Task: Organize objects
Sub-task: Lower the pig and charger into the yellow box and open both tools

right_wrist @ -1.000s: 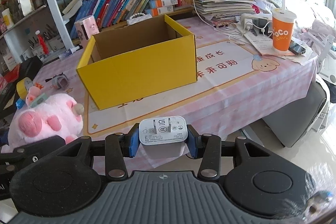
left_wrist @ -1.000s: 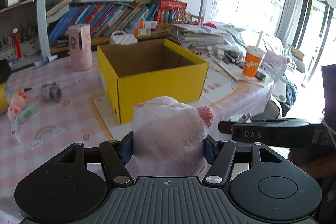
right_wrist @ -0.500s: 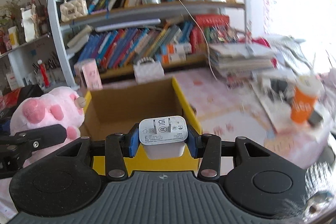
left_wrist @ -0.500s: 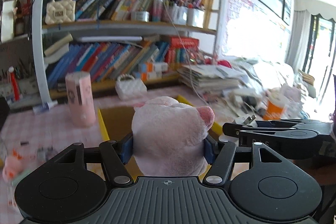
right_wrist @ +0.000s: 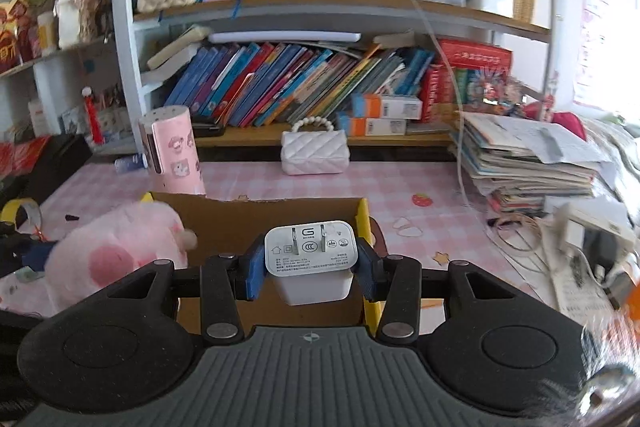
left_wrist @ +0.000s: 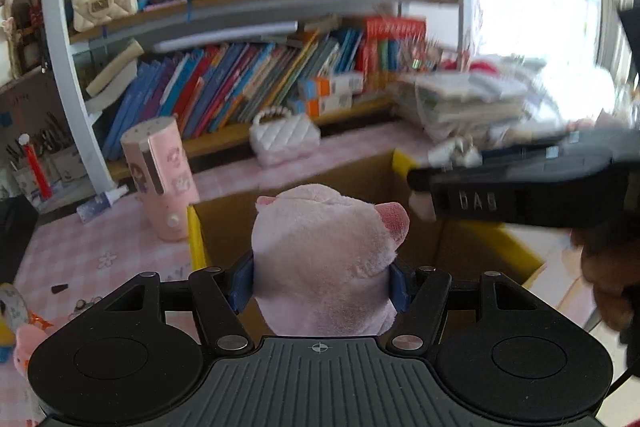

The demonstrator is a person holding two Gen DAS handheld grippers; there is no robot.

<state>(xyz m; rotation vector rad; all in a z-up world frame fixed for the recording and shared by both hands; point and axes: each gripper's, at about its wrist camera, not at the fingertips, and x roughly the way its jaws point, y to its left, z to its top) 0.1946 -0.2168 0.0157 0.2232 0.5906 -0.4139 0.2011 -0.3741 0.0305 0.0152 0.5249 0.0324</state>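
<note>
My left gripper [left_wrist: 322, 285] is shut on a pink plush pig [left_wrist: 326, 259], held over the open yellow cardboard box [left_wrist: 516, 247]. My right gripper [right_wrist: 310, 267] is shut on a white charger plug [right_wrist: 311, 251], its prongs facing up, also above the box [right_wrist: 366, 219]. In the right wrist view the plush pig [right_wrist: 120, 251] shows at the left, over the box's left side. From the left wrist the right gripper's black body [left_wrist: 520, 191] crosses the frame at the right, held by a person's hand [left_wrist: 612, 279].
A pink cylinder [right_wrist: 172, 151] and a white quilted purse [right_wrist: 314, 151] stand on the pink checked tablecloth [right_wrist: 400, 183] behind the box. Bookshelves rise at the back. A stack of papers [right_wrist: 528, 163] and cables lie to the right. Small toys [left_wrist: 24, 335] sit at the left.
Both grippers have moved forward over the table, from in front of the box to above its opening, each still gripping its object. The shelves now look much nearer.
</note>
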